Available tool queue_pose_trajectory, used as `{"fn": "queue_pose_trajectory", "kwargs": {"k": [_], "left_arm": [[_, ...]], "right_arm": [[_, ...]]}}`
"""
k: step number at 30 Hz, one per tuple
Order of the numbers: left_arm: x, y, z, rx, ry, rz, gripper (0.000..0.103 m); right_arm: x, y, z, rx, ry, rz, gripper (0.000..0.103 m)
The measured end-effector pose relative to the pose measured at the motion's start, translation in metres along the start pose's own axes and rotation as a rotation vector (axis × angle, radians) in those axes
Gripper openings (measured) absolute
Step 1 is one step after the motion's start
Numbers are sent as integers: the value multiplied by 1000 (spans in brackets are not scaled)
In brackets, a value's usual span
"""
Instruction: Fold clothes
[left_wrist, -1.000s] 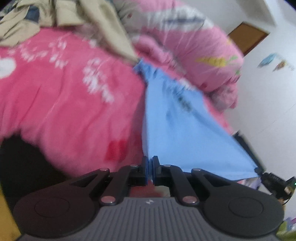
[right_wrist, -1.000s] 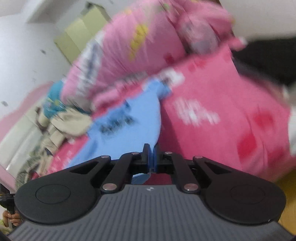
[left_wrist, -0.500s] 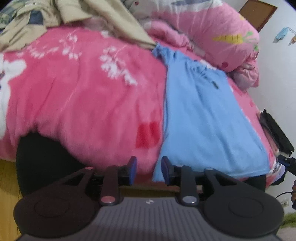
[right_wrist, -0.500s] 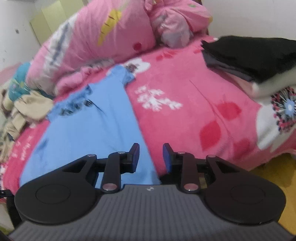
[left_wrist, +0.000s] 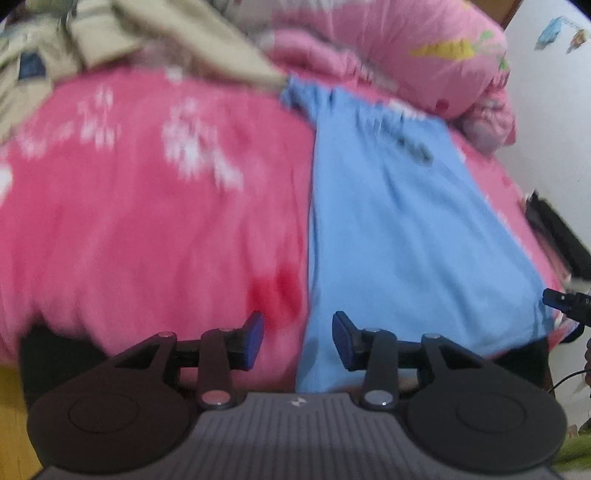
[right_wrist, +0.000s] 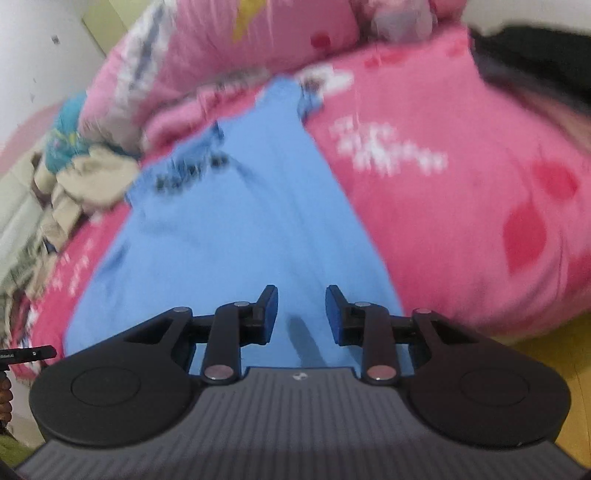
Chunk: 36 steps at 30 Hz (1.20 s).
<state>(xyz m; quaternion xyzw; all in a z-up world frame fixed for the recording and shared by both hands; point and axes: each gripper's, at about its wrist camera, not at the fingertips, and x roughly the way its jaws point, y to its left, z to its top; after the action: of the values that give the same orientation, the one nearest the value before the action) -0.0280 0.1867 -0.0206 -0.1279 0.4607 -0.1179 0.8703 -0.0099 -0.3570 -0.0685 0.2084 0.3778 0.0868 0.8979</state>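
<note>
A light blue shirt (left_wrist: 399, 229) lies spread flat on the pink bed cover (left_wrist: 147, 221), its collar end toward the pillows and its hem hanging over the near bed edge. My left gripper (left_wrist: 297, 334) stands open just above the hem's left corner, nothing between its fingers. From the right wrist, the same blue shirt (right_wrist: 229, 236) fills the middle of the view. My right gripper (right_wrist: 301, 310) is open over the hem near the shirt's right edge, holding nothing. Both views are blurred.
A heap of beige and blue clothes (left_wrist: 92, 40) sits at the bed's far left. A rolled pink quilt (left_wrist: 424, 44) lies along the head of the bed. Folded black clothes (right_wrist: 535, 62) rest at the right. Yellow floor (right_wrist: 554, 354) shows below the bed edge.
Both grippers were shut on the shirt's hem corners a second ago; they let go, and their jaws have since opened wider. The shirt now lies flat on the bed.
</note>
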Motion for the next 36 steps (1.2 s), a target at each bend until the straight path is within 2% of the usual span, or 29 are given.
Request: {"fn": "queue_pose_trajectory", "kwargs": {"k": [5, 9, 11, 14, 17, 20, 23, 26, 28, 31, 33, 35, 36], "left_arm": [[12, -17, 78, 50, -101, -18, 50], [62, -21, 148, 35, -157, 40, 50], [95, -17, 180, 14, -161, 65, 50], [137, -24, 215, 60, -158, 81, 50], [180, -39, 251, 146, -128, 56, 56], [226, -53, 283, 231, -95, 74, 57], [266, -67, 303, 330, -84, 98, 57], [300, -76, 316, 466, -60, 122, 62], [319, -77, 320, 496, -30, 129, 62], [341, -73, 322, 503, 32, 90, 62], [350, -70, 321, 509, 56, 69, 62], [355, -70, 316, 519, 53, 69, 62], [356, -70, 314, 525, 42, 71, 58]], "right_arm": [[24, 7, 58, 7, -67, 76, 40], [42, 12, 104, 12, -121, 137, 41], [58, 13, 126, 25, -131, 156, 44], [99, 14, 162, 22, -109, 167, 44], [146, 29, 192, -69, -76, 156, 45], [193, 48, 213, -211, -51, 111, 46], [240, 67, 230, -355, -38, 72, 46], [275, 74, 246, -474, -55, -8, 48], [295, 67, 257, -465, -24, -9, 49], [319, 58, 266, -455, 52, 14, 58], [332, 56, 266, -468, 100, 26, 61], [343, 55, 263, -484, 142, 37, 61], [347, 56, 261, -489, 155, 32, 59]]}}
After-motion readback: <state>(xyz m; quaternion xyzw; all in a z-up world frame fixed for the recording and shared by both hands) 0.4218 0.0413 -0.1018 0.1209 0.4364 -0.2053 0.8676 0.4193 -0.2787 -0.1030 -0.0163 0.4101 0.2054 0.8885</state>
